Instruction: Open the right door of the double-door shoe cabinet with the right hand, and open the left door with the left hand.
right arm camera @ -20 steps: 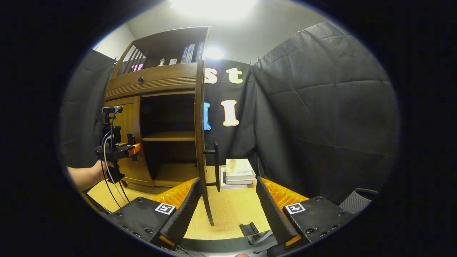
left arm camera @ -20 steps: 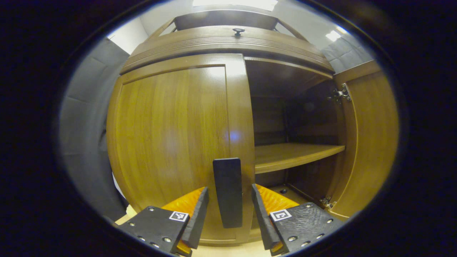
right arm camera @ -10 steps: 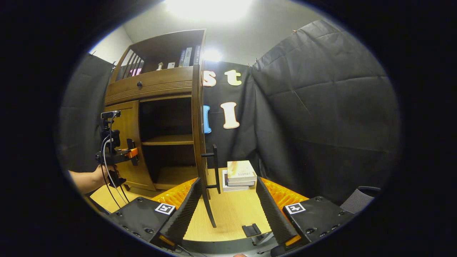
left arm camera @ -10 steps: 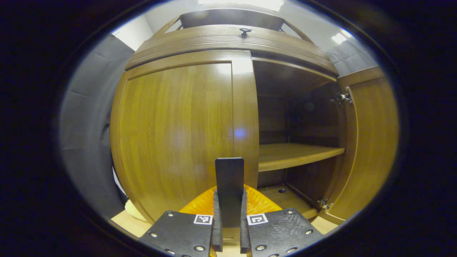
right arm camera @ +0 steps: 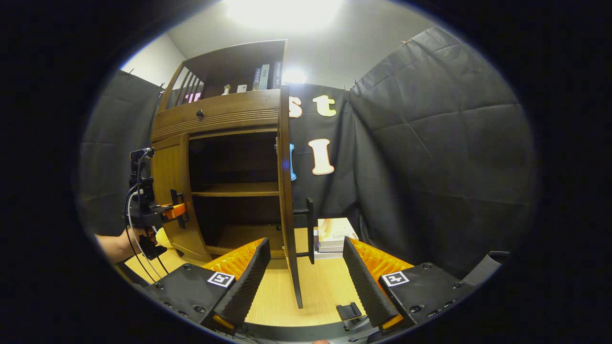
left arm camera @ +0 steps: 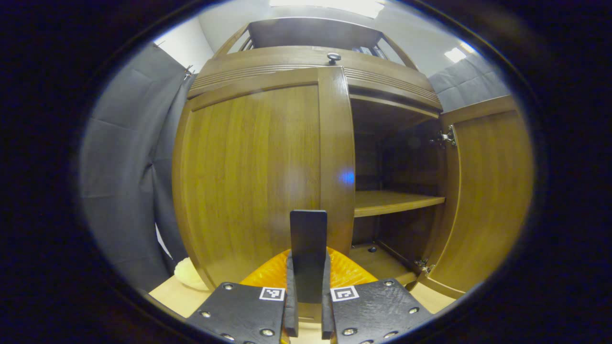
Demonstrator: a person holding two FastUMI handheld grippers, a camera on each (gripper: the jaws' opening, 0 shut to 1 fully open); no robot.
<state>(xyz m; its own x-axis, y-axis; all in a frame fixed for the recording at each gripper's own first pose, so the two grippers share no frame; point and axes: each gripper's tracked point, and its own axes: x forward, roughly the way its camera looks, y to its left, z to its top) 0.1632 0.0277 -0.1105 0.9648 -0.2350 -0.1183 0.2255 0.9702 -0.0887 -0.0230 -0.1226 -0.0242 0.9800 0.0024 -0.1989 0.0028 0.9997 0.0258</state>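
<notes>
Gripping the left door's handle with the left tool, both fingers pressed on it, bar running straight up toward 12 o'clock. Left door looking barely cracked, hinge side off at 9 o'clock, so probably swinging it out that way next. Right door already standing wide open, edge-on. Hanging back with the right tool, spread wide and holding nothing, that door's handle at 12 o'clock.
</notes>
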